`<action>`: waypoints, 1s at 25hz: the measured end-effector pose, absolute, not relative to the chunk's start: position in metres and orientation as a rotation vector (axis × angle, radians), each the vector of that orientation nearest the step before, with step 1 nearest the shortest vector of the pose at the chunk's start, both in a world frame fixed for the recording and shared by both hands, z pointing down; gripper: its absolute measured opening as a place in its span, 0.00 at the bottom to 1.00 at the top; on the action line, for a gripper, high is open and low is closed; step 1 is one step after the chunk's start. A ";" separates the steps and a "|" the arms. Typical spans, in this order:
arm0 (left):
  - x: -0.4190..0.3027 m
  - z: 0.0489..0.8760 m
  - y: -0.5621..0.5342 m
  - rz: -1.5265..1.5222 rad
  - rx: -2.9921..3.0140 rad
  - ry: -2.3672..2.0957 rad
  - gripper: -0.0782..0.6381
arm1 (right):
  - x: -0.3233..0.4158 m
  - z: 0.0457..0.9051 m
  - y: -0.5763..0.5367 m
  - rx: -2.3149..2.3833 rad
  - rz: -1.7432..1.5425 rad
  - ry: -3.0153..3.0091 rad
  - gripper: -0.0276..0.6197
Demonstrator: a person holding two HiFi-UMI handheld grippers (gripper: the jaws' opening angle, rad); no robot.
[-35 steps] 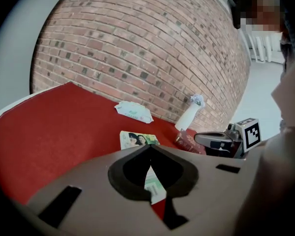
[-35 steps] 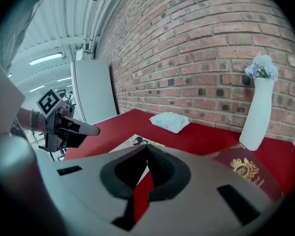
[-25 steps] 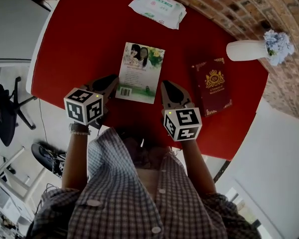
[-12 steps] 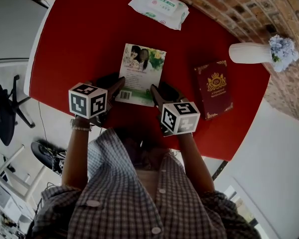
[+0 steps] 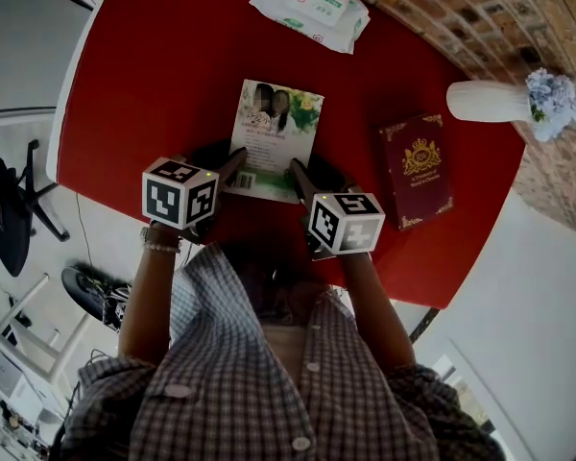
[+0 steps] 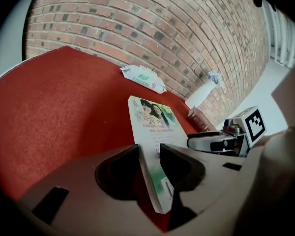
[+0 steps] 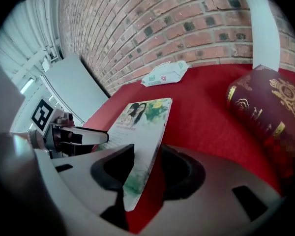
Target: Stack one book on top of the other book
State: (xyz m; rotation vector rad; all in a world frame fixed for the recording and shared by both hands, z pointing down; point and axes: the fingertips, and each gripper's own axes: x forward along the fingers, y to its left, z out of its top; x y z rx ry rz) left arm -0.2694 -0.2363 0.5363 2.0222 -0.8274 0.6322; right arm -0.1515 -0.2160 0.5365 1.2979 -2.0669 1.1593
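Observation:
A thin white and green paperback (image 5: 274, 137) lies flat in the middle of the red table (image 5: 154, 75). A thicker dark red book (image 5: 418, 169) with a gold crest lies to its right, apart from it. My left gripper (image 5: 232, 167) is at the paperback's near left corner and my right gripper (image 5: 298, 175) at its near right corner. In the left gripper view the left gripper (image 6: 149, 149) has the paperback (image 6: 155, 122) edge between its jaws. The right gripper (image 7: 146, 151) straddles the paperback (image 7: 143, 118) the same way. Both pairs of jaws have just been opening.
A pack of wet wipes (image 5: 309, 10) lies at the table's far side. A white vase (image 5: 488, 101) with pale blue flowers (image 5: 555, 99) lies on its side at the far right, beyond the red book (image 7: 263, 102). A brick wall stands behind the table. An office chair (image 5: 5, 209) is on the floor at left.
Both grippers have come inward and down onto the paperback's near corners, and their jaws have opened around its edges. Neither book has moved.

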 end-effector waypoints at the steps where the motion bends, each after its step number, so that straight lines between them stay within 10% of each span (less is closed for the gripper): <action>1: -0.270 0.537 -0.237 0.632 2.019 -0.829 0.29 | -0.151 0.537 -0.216 1.305 1.156 -2.066 0.31; 25: -0.263 0.530 -0.233 0.534 1.996 -0.819 0.21 | -0.135 0.517 -0.205 1.370 1.194 -2.065 0.17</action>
